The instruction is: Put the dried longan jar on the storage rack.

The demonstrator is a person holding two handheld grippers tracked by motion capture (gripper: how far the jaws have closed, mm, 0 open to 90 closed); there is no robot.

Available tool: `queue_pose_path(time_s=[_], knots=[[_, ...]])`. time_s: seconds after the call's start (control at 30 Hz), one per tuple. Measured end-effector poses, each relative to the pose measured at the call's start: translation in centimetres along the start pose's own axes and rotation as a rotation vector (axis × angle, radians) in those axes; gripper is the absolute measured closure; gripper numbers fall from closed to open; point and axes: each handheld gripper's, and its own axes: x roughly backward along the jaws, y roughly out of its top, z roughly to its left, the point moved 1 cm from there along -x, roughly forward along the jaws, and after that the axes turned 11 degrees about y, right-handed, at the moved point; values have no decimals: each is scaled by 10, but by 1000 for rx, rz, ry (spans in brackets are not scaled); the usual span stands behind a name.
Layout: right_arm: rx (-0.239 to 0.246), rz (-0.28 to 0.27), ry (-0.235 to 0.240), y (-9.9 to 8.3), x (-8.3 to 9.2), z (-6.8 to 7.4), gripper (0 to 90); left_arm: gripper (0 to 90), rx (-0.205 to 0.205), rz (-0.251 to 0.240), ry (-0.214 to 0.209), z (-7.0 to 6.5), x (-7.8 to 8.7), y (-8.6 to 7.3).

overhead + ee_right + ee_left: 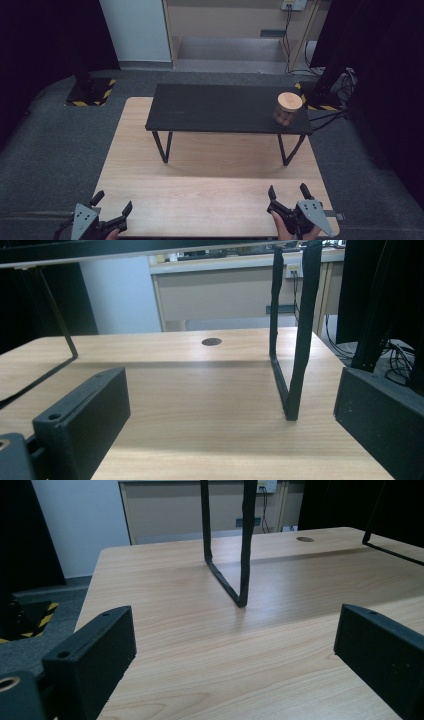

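A jar with a round wooden lid [288, 108] and brown contents stands on the right end of a black raised shelf [220, 107]. The shelf rests on thin black legs [242, 555] [295, 340] on the light wooden table [210, 200]. My left gripper [112, 204] is at the table's near left corner, open, nothing between its jaws. My right gripper [289, 192] is at the near right edge, also open and empty. Both point toward the shelf, well short of it. In the gripper views my left gripper [235, 640] and my right gripper [232, 405] have wide-apart jaws over bare wood.
The table stands on grey carpet [55, 150]. Black posts on bases with yellow-black tape [92, 92] [320, 97] sit at the far left and right. Cables [330, 117] trail on the floor at the right. A round hole [212, 341] pierces the tabletop behind the shelf.
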Motion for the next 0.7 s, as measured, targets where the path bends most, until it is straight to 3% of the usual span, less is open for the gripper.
queue_pose_path(time_s=[0.27, 0.43, 0.7], knots=[[-15, -10, 3, -16, 6, 4, 15, 19, 7, -2, 22, 1, -5, 1], [-33, -4, 6, -31, 3, 3, 21, 19, 28, 22, 35, 0, -8, -2], [-48, -7, 9, -36, 2, 2, 23, 20, 37, 17, 38, -2, -10, 0]])
